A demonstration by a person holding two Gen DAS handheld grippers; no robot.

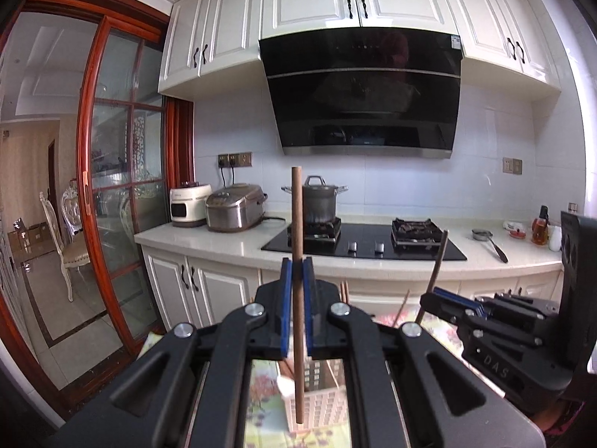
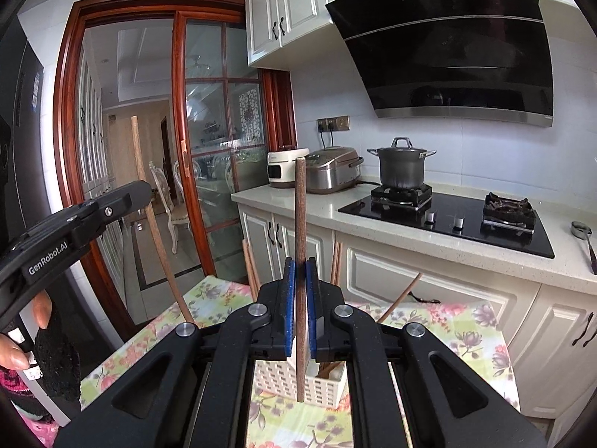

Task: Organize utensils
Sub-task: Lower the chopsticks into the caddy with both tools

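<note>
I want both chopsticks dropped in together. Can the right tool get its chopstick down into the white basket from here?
Probably yes. The right tool holds its chopstick upright over the white basket, nothing between; other chopsticks already stand in it.

The left gripper (image 1: 297,261) clamps 1 brown chopstick (image 1: 297,224) upright between its blue fingers (image 1: 286,272), its lower end hanging over a white slotted basket (image 1: 321,403) on the floral-cloth surface (image 1: 261,392). At near right, the right gripper (image 1: 433,293) grips a second chopstick (image 1: 439,257), tilted. Far behind, a lidded pot (image 1: 319,203) sits on the black stove (image 1: 365,244).
</note>
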